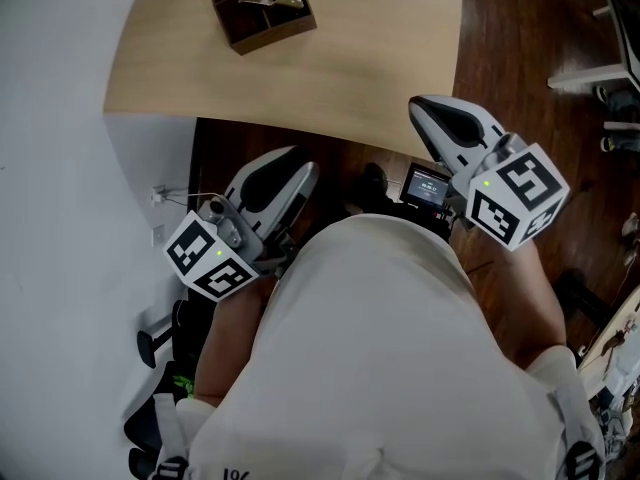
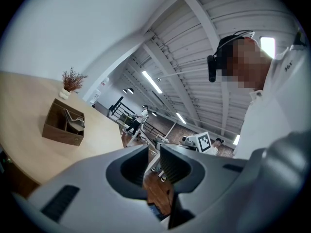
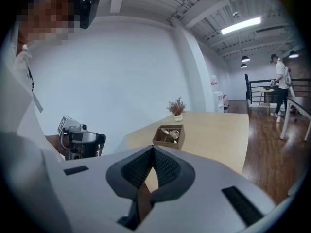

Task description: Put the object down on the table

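1. The metal object [image 1: 275, 0], shiny and irregular in outline, lies inside a brown open-topped box [image 1: 270, 33]. Its exact form cannot be made out.
2. The box is split by an inner divider. The object occupies the compartment farther from the person.
3. The box stands on the light wooden table [image 1: 380, 58], well in from the curved table edge nearest the person.
4. Beyond the box, near the table's far edge, stands a small white pot holding a dried sprig [image 3: 177, 108].
5. The left gripper [image 1: 300, 166] is well apart from the box, on the person's side of the table edge and level with the white shirt [image 1: 380, 348]. In the left gripper view its jaws stand slightly apart, with only dark floor showing through the narrow gap.
6. The right gripper [image 1: 420, 108] is also well apart from the box, with its tip just over the table edge. In the right gripper view its jaws are together at the tips and grip nothing.
7. A small device with a lit screen [image 1: 428, 186] sits between the two grippers, below the table edge.
8. Far behind the box, another person [image 3: 279, 81] stands by a railing on the wooden floor [image 1: 510, 28].
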Motion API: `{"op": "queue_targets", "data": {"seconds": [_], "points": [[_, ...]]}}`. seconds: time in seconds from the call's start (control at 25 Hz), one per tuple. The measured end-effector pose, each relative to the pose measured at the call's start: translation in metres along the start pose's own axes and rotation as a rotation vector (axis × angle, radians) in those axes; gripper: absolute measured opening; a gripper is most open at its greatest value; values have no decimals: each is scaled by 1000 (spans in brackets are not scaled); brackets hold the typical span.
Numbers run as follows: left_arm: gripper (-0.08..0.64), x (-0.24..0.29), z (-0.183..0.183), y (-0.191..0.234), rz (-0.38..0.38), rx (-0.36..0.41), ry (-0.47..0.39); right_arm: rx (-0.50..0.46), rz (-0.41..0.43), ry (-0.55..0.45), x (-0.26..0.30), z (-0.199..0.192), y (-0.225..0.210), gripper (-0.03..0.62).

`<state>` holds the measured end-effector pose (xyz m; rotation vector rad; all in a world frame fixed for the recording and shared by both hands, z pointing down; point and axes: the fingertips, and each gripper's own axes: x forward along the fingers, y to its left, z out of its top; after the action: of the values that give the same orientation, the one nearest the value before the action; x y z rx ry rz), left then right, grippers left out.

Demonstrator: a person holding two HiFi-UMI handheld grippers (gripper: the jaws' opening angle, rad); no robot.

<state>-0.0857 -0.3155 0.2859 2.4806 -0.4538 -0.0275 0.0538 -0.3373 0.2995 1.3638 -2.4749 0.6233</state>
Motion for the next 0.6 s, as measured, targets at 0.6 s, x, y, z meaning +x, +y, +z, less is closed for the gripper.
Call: {"op": "queue_targets", "data": {"seconds": [0.6], "points": [[71, 1, 2, 0, 2, 3, -7, -21, -2, 1, 4, 2, -3, 2]]}}
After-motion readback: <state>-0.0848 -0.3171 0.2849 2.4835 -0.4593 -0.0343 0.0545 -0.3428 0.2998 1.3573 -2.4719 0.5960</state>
